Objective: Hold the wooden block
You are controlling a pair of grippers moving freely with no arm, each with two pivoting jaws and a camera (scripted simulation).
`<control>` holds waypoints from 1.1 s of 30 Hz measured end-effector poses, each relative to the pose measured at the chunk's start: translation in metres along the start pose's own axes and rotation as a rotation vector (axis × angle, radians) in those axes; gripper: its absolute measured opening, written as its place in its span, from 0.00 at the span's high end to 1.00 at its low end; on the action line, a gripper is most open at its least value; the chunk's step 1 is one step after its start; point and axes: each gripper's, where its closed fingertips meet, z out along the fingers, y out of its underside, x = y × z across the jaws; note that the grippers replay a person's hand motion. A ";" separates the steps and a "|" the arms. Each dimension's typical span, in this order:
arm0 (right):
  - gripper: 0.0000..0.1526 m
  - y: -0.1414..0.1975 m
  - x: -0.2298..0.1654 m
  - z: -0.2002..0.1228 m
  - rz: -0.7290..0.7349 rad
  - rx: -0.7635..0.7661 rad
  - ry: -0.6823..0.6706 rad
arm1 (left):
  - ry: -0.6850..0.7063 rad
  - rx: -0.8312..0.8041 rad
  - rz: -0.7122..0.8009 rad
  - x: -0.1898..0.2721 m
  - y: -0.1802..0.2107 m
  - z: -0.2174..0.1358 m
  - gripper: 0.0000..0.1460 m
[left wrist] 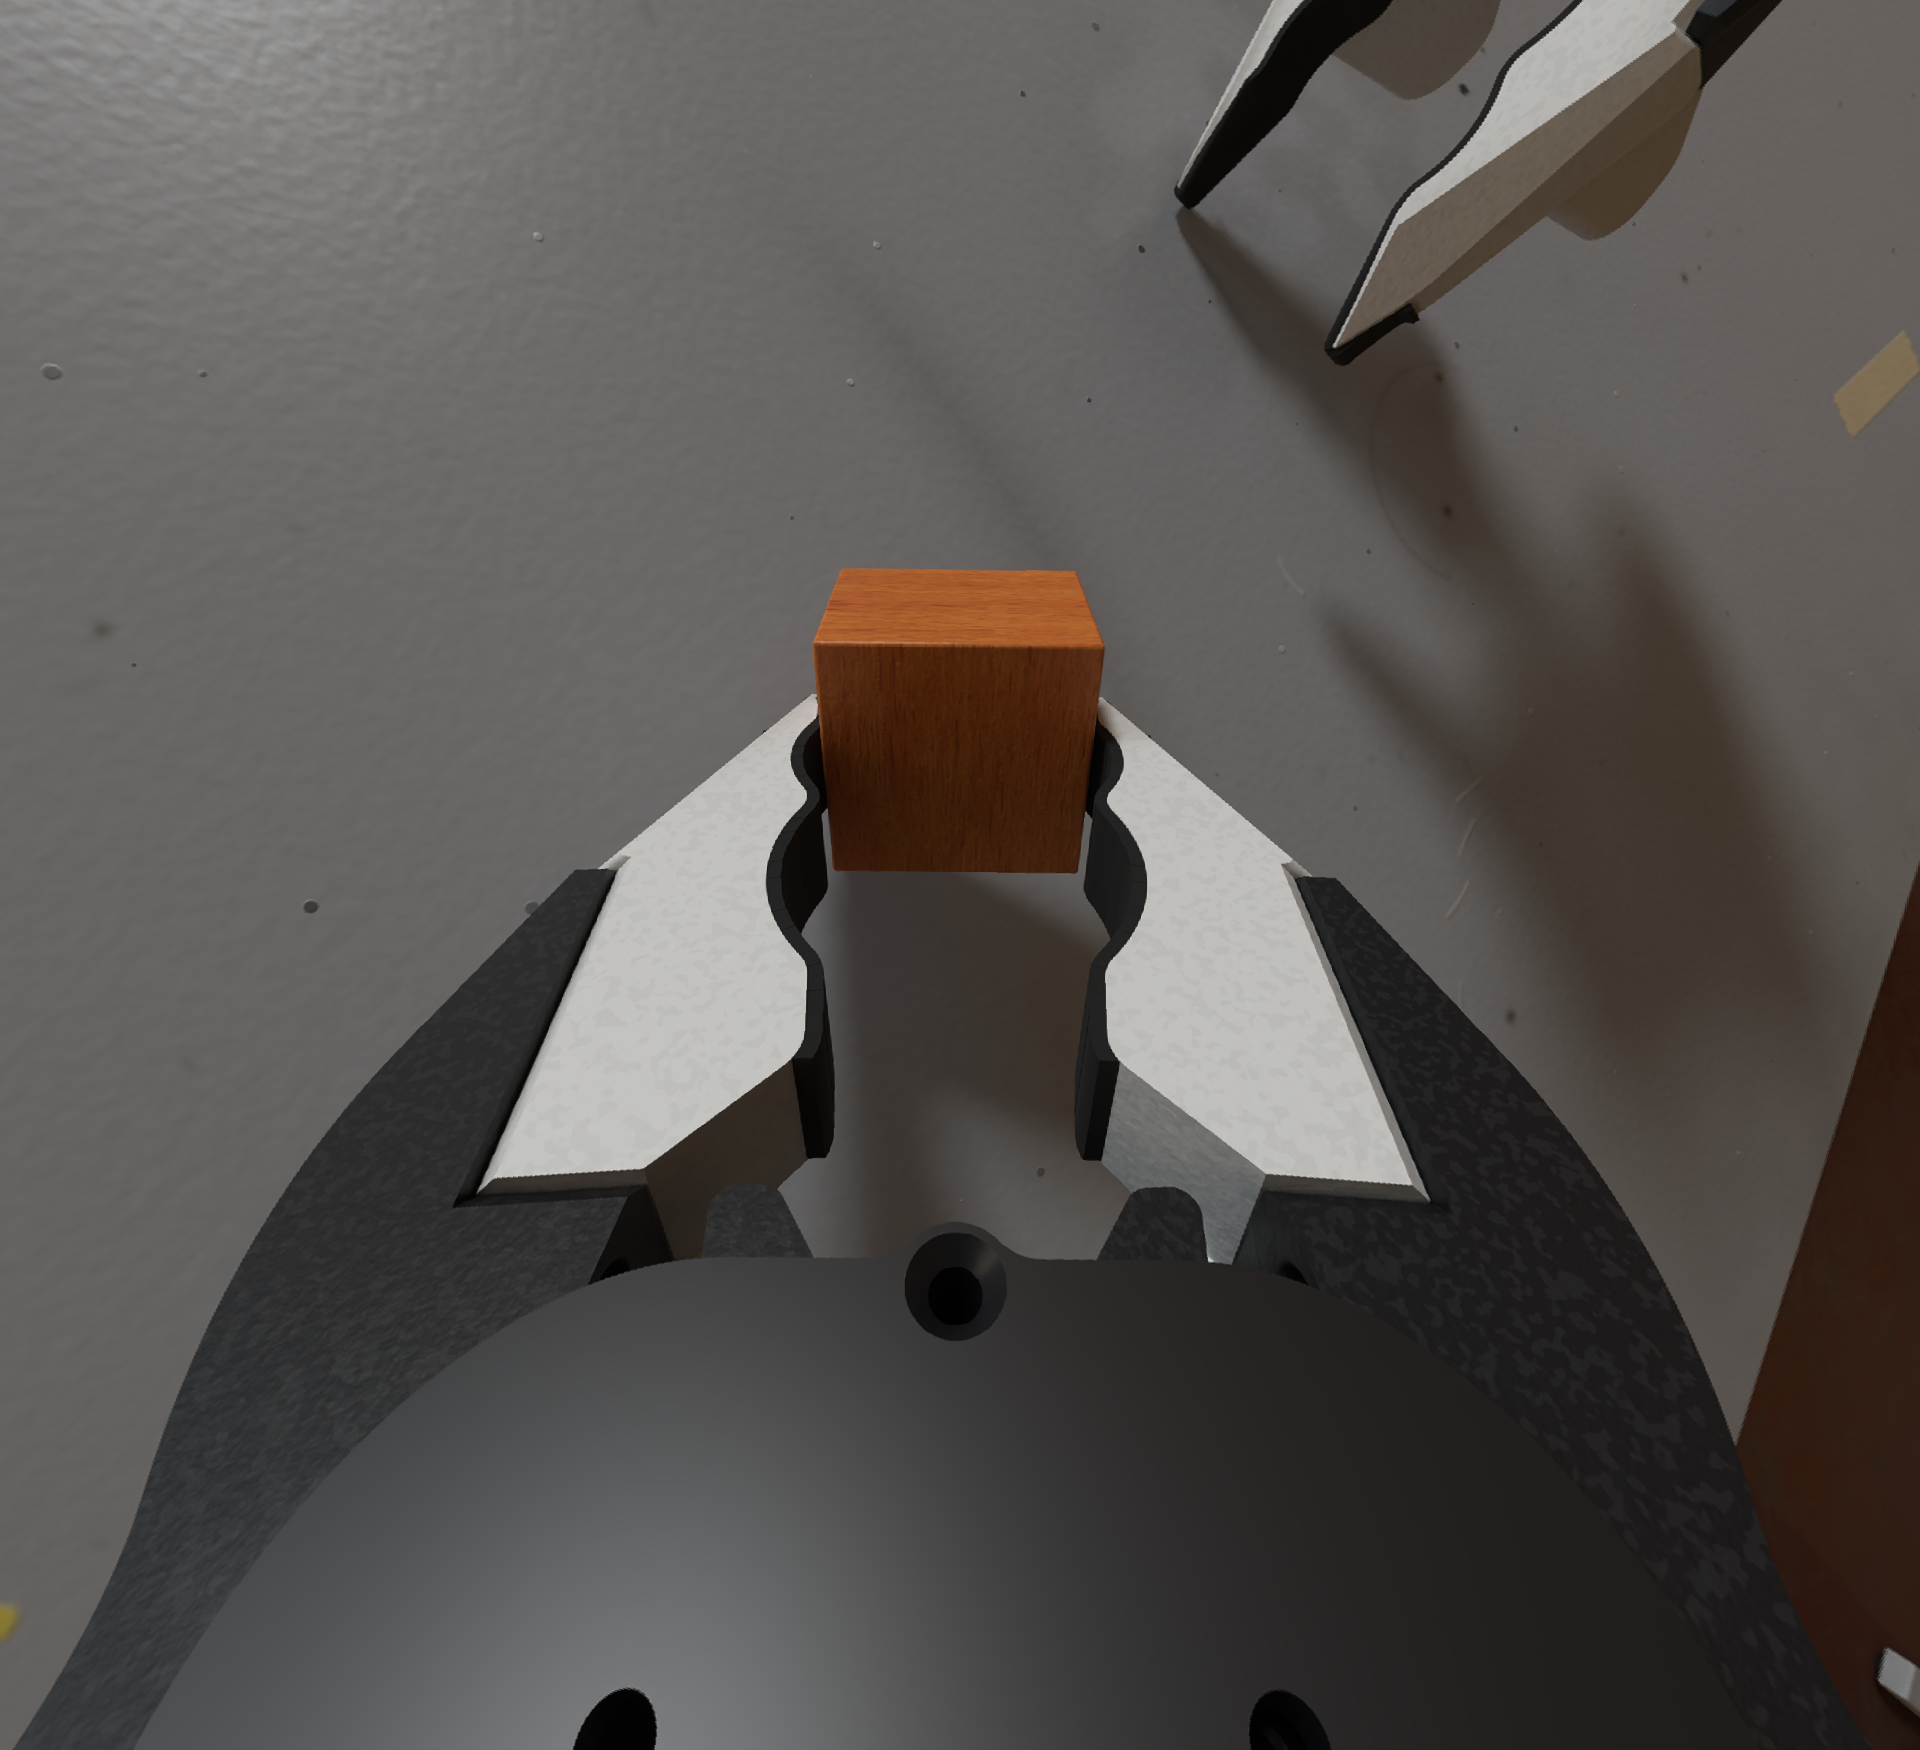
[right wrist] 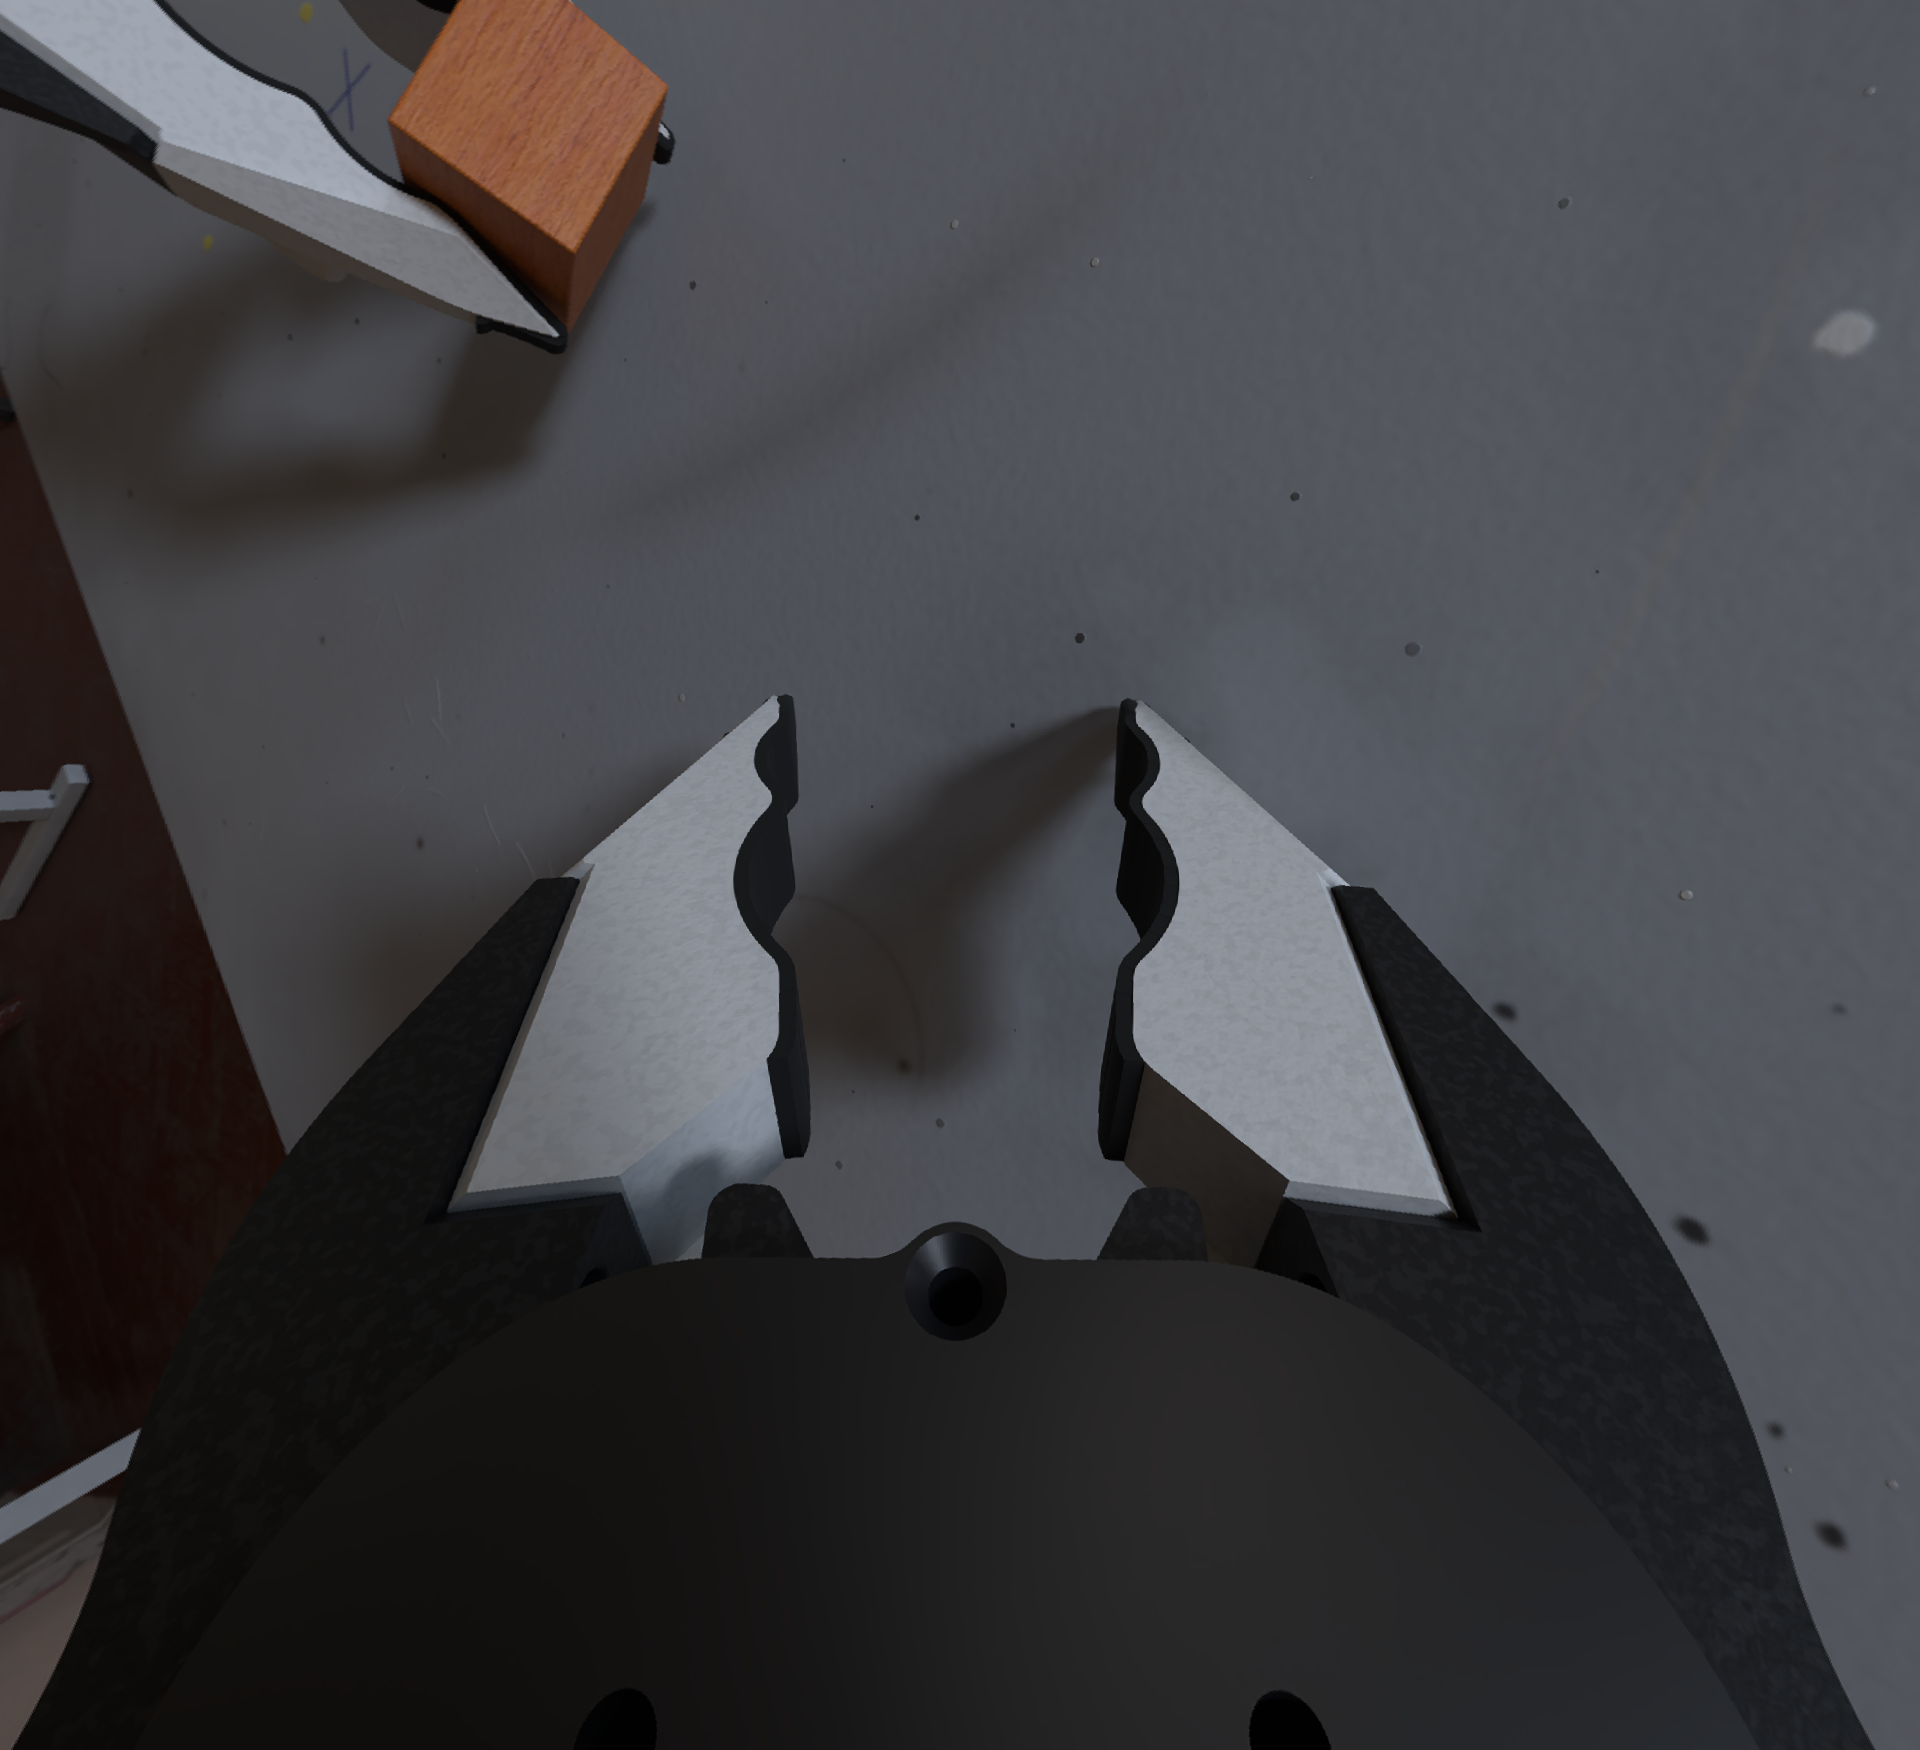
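Observation:
The wooden block (left wrist: 956, 724) is a small reddish-brown cube. My left gripper (left wrist: 958, 703) is shut on it, with a fingertip pressed on each of its sides. In the right wrist view the block (right wrist: 530, 131) and the left gripper (right wrist: 611, 237) show at the upper left, a little above the grey tabletop, with their shadow cast below them. My right gripper (right wrist: 956, 705) is open and empty, its tips close to the tabletop. It also shows in the left wrist view (left wrist: 1262, 277) at the upper right, apart from the block.
The grey speckled tabletop (left wrist: 520, 350) fills both views. A dark brown surface borders it at the lower right of the left wrist view (left wrist: 1849, 1285) and at the left of the right wrist view (right wrist: 104, 973). A small piece of tan tape (left wrist: 1875, 381) lies near the right gripper.

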 end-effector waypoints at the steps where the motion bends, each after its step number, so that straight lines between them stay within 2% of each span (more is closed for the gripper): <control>1: 0.60 0.000 0.000 0.000 0.000 0.002 -0.013 | 0.002 0.001 -0.004 0.000 0.000 0.001 0.68; 6: 0.71 0.002 0.000 0.001 0.040 -0.011 -0.066 | 0.018 0.011 -0.033 -0.001 0.000 0.005 0.68; 16: 0.75 0.001 -0.005 0.002 0.179 0.016 -0.158 | 0.026 0.022 -0.074 -0.001 -0.003 0.006 0.68; 21: 0.77 0.003 -0.010 0.002 0.256 0.018 -0.261 | 0.039 0.014 -0.120 0.000 -0.005 0.006 0.68; 26: 0.78 0.004 -0.014 0.001 0.294 0.008 -0.307 | 0.045 0.006 -0.140 0.000 -0.005 0.006 0.68; 28: 0.77 0.005 -0.013 0.001 0.273 0.001 -0.289 | 0.057 0.008 -0.145 0.000 -0.005 0.005 0.68; 33: 0.71 0.004 -0.002 -0.002 0.091 0.003 -0.116 | 0.069 0.018 -0.150 -0.003 -0.006 0.005 0.68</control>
